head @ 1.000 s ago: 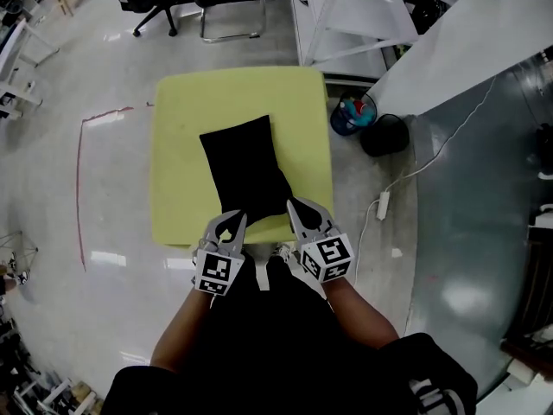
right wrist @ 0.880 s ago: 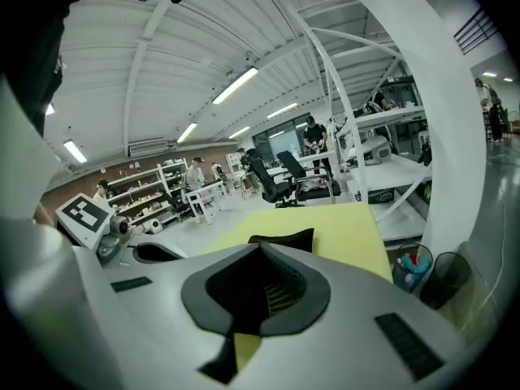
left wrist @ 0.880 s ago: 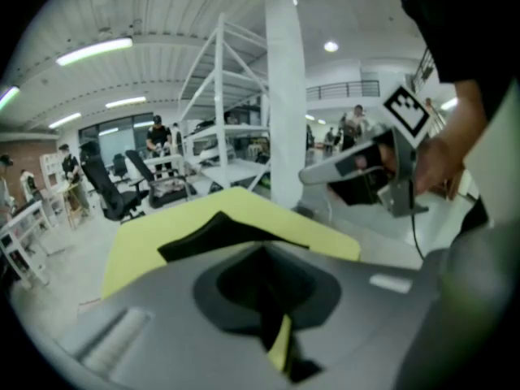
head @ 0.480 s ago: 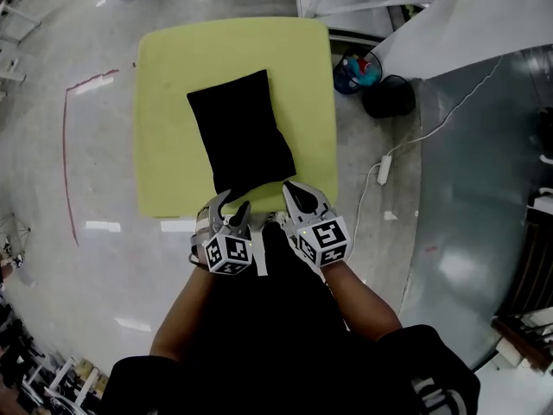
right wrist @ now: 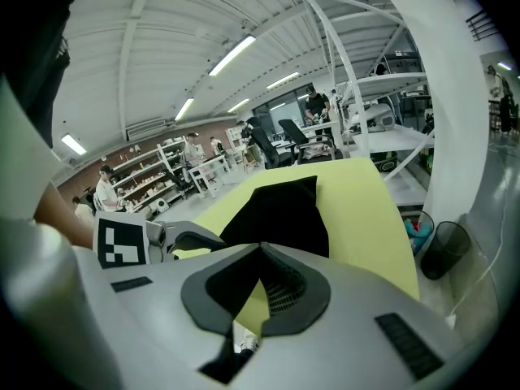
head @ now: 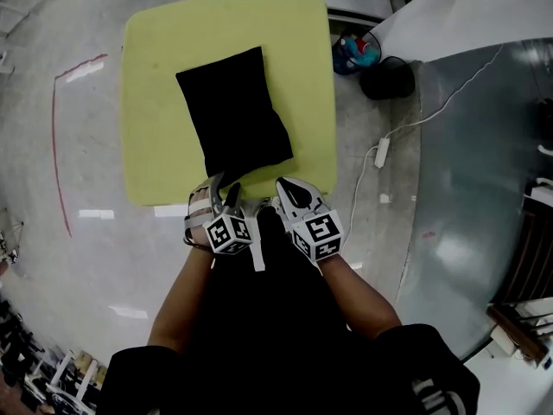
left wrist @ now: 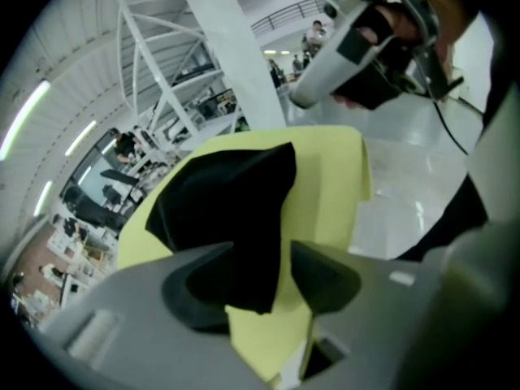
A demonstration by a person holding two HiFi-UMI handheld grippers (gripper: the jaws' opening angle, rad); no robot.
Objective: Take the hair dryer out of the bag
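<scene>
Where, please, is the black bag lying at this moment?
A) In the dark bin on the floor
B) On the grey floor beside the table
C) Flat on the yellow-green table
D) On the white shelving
C: the head view shows the black bag lying flat on the yellow-green table, with its narrow end towards the table's near edge.
</scene>
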